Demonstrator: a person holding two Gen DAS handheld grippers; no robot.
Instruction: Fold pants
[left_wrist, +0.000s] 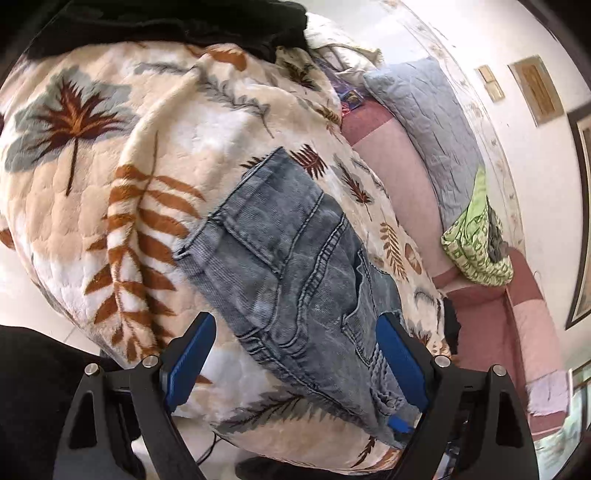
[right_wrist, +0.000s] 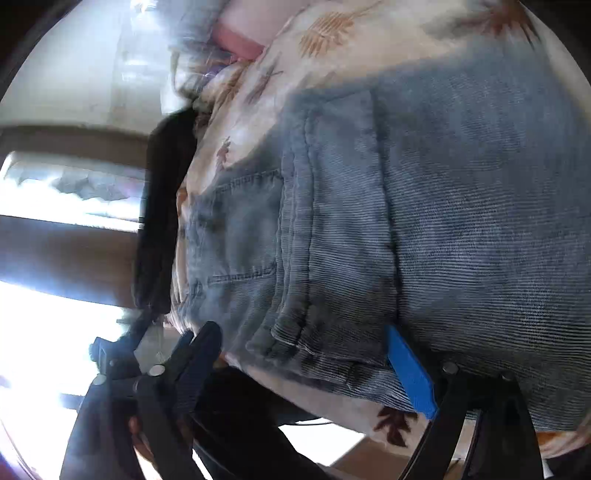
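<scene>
With jeans (left_wrist: 295, 266) folded small near bed (left_wrist: 110, 240) edge, both tongs, left (left_wrist: 295, 354) and right (right_wrist: 306, 354), gaping, gripping nothing, poised over denim, probably for regrasp.

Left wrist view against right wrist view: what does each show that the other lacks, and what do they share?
Only the left wrist view shows the quilted grey pillow, the green patterned bag and the wall frames. Only the right wrist view shows a bright window and the other tool's black frame at lower left. Both share the folded blue jeans lying on the leaf-print blanket, each seen between an open tool's blue pads.
</scene>
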